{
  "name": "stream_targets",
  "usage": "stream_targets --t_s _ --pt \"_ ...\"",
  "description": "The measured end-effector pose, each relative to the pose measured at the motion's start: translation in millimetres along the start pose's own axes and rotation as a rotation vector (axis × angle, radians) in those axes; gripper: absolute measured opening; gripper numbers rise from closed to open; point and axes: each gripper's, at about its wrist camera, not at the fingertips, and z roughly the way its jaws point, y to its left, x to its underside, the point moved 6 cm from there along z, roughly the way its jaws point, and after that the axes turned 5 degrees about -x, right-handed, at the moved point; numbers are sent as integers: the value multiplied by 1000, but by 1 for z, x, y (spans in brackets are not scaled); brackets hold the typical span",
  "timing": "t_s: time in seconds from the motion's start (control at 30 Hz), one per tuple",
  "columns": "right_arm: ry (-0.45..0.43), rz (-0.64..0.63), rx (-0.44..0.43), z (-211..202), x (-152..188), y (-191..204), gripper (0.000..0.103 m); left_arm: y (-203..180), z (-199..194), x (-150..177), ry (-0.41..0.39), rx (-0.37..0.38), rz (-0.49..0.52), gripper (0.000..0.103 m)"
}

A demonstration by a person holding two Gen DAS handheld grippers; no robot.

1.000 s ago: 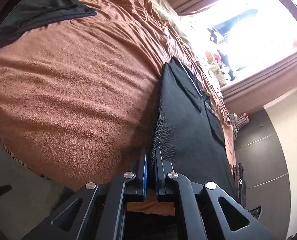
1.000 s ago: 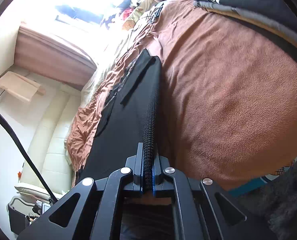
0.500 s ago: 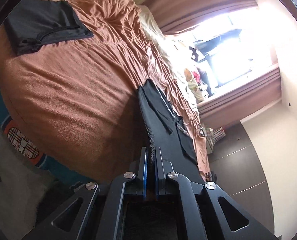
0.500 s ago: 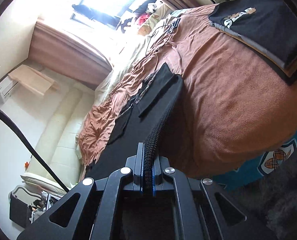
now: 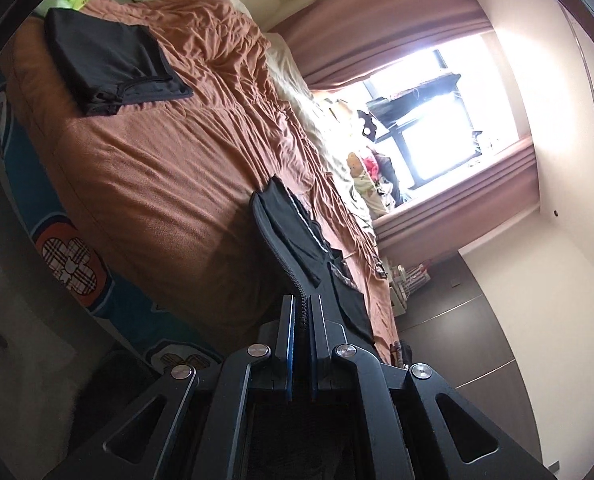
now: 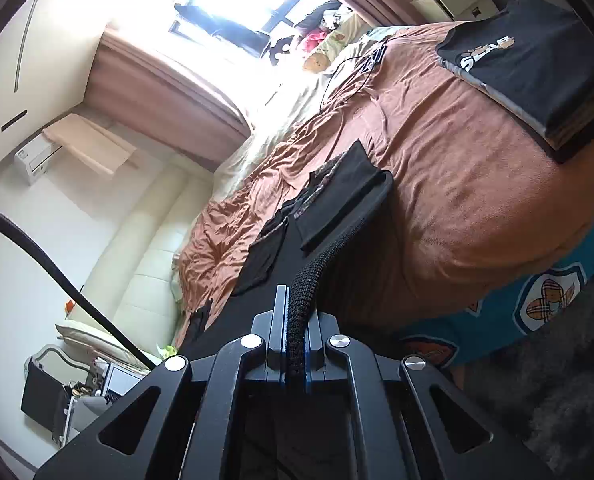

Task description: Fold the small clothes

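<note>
A bed with a rust-brown blanket (image 5: 165,184) fills both views. Over it a black mesh-edged garment (image 5: 297,236) stretches taut from its far end at about 12 o'clock back to both tongs. The left gripper (image 5: 303,320) is clamped narrow on its ribbed hem; the right gripper (image 6: 296,320) likewise. A folded dark garment (image 5: 109,60) lies at 10 o'clock; a printed black shirt (image 6: 525,60) lies folded at 2 o'clock.

One bed (image 5: 169,184). Two grippers: left gripper (image 5: 301,312), right gripper (image 6: 295,312). One held black garment (image 5: 293,236). Two folded dark piles: one (image 5: 109,60) at 10 o'clock, one (image 6: 533,64) at 2 o'clock. One window (image 5: 429,136).
</note>
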Motion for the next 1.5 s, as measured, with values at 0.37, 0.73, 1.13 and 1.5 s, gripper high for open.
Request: stream_targets --t_s 0.37,0.73,1.13,1.5 --pt "8 -25 -7 -30 22 -1 2 5 -49 41 -13 -19 40 5" --pt "-7 -10 -21 -33 21 -5 2 9 -75 56 -70 22 -15 5" --pt "-60 27 -64 -2 -15 -9 2 -19 -50 15 -89 57 -10 5" --pt "-87 52 -66 62 -66 -15 2 -68 3 -42 -75 29 57 5"
